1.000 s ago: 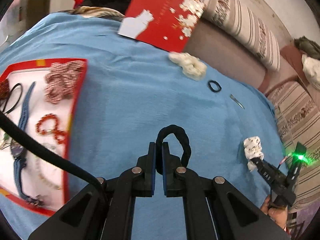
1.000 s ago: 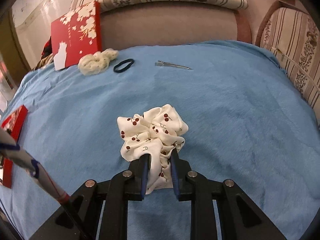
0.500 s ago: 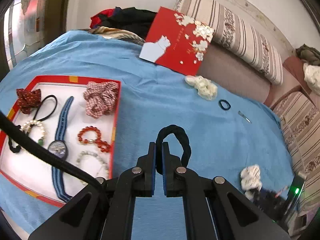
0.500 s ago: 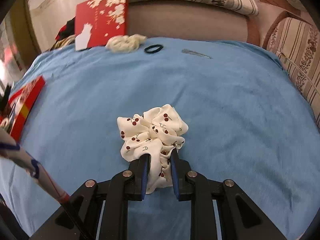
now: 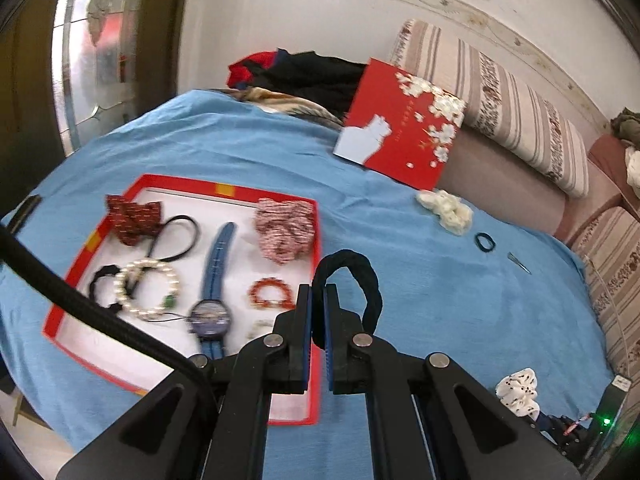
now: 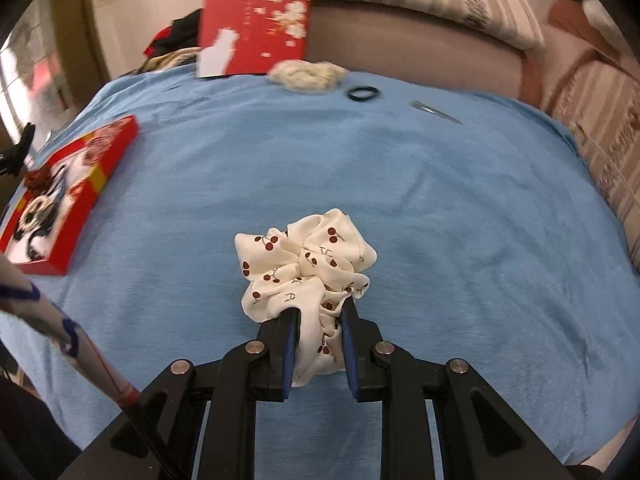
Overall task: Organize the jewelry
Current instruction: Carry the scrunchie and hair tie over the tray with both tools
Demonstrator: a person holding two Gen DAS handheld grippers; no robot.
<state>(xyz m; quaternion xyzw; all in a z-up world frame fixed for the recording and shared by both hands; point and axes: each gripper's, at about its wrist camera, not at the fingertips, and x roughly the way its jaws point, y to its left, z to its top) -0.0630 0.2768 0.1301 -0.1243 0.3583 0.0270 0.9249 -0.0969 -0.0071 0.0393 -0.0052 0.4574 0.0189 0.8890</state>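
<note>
My left gripper is shut on a black braided hair band and holds it above the right edge of a red tray. The tray holds a pearl bracelet, a blue watch, a red bead bracelet and scrunchies. My right gripper is shut on a white cherry-print scrunchie above the blue cloth. The tray shows at the left in the right wrist view.
On the blue cloth far off lie a cream scrunchie, a small black hair tie and a metal hair clip. A red box lid leans on the striped sofa back. A black cable crosses the tray.
The left gripper has swung left and back with the black band, so the whole tray has come into view. The right gripper has turned left with the cherry scrunchie; the tray appeared.
</note>
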